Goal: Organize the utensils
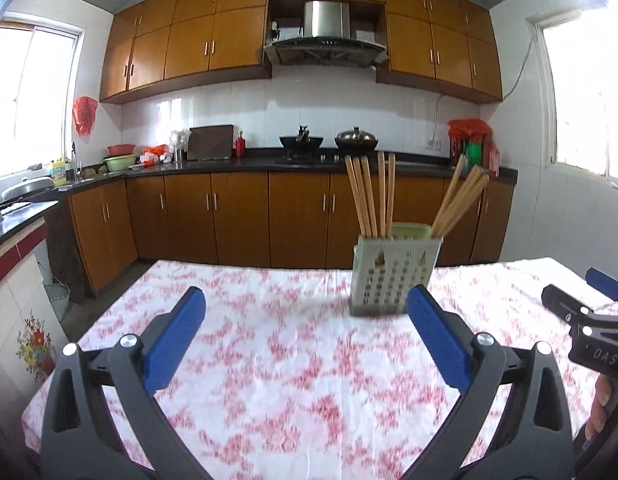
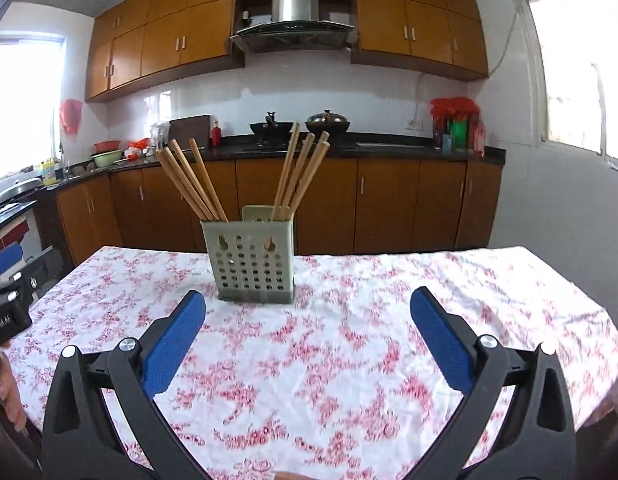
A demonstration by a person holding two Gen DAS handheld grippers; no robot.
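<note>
Both the left gripper and the right gripper hang wide apart, holding nothing, above the table. The chopsticks stand in the holder near its far edge.

Right gripper body reads "DAS" (white letters, rest cut off). Left gripper body shows approx. "Robot.AI", upside down, partly hidden.
</note>
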